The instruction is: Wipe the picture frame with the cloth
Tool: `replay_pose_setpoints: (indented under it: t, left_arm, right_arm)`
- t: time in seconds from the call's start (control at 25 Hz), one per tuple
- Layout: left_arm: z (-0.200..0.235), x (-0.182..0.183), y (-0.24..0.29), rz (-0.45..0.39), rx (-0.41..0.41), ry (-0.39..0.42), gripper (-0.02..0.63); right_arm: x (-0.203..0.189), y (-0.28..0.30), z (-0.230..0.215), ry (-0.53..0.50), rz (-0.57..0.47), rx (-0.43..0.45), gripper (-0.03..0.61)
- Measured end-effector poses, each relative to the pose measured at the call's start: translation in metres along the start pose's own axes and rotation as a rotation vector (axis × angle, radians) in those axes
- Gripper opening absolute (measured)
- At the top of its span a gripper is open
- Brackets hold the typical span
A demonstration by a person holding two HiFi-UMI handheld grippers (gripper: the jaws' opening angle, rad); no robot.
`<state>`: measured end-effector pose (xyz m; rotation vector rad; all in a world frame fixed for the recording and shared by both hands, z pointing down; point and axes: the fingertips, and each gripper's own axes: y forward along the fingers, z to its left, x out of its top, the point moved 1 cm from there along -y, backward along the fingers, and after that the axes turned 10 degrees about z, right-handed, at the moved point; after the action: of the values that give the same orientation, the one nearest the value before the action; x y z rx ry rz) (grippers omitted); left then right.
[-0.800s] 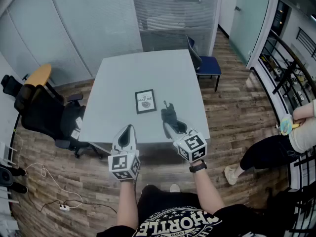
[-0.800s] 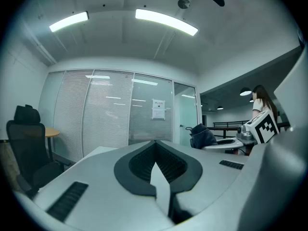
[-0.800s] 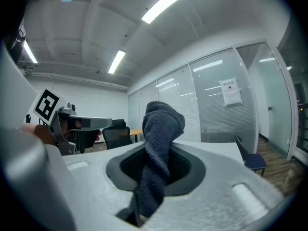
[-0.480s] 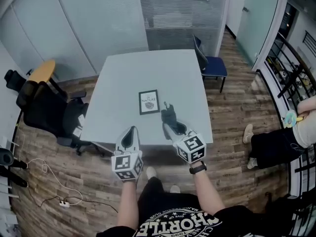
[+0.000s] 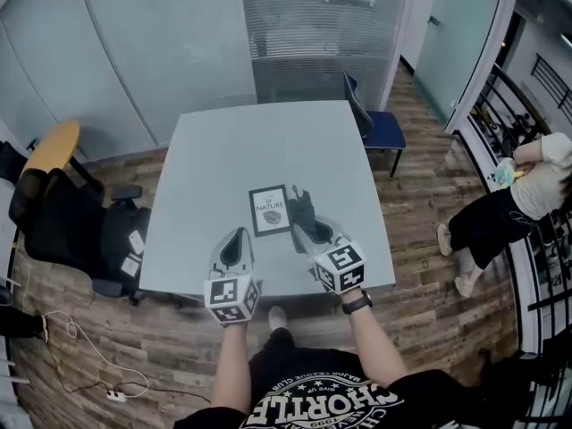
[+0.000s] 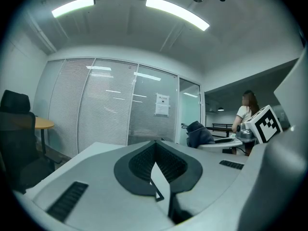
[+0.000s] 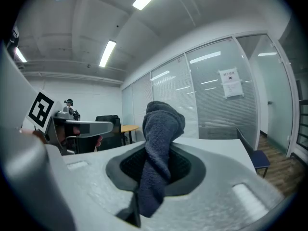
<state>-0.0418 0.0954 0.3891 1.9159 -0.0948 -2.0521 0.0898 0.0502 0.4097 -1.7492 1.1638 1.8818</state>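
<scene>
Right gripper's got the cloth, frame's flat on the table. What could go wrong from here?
1. The picture frame lies loose on the table and the left gripper is off it, so a wipe may push it along.
2. The cloth in the right gripper is bunched into a narrow roll, so the jaw tips might scrape the frame.

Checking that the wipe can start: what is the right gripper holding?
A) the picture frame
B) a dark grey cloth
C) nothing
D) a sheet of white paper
B: the right gripper has its jaws closed on a dark grey cloth that sticks up from between them, while the picture frame lies flat on the table.
</scene>
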Motion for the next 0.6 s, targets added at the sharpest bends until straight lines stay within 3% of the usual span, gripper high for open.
replay_pose_setpoints:
  t: [0.24,0.4,0.6]
  left_arm:
    - [0.049,0.021,0.06,0.033,-0.034,0.039,-0.003]
    - [0.072,0.004,0.088,0.086,-0.054,0.069,-0.003]
    - [0.087,-0.032,0.123,0.166,-0.093,0.028,-0.003]
  right_arm:
    - [0.029,0.071,-0.015,-0.043,0.009,-0.072,0.075]
    - [0.019,0.103,-0.021,-0.069,0.059,-0.101,0.075]
    - [-0.013,0.137,-0.031,-0.178,0.211,-0.078,0.075]
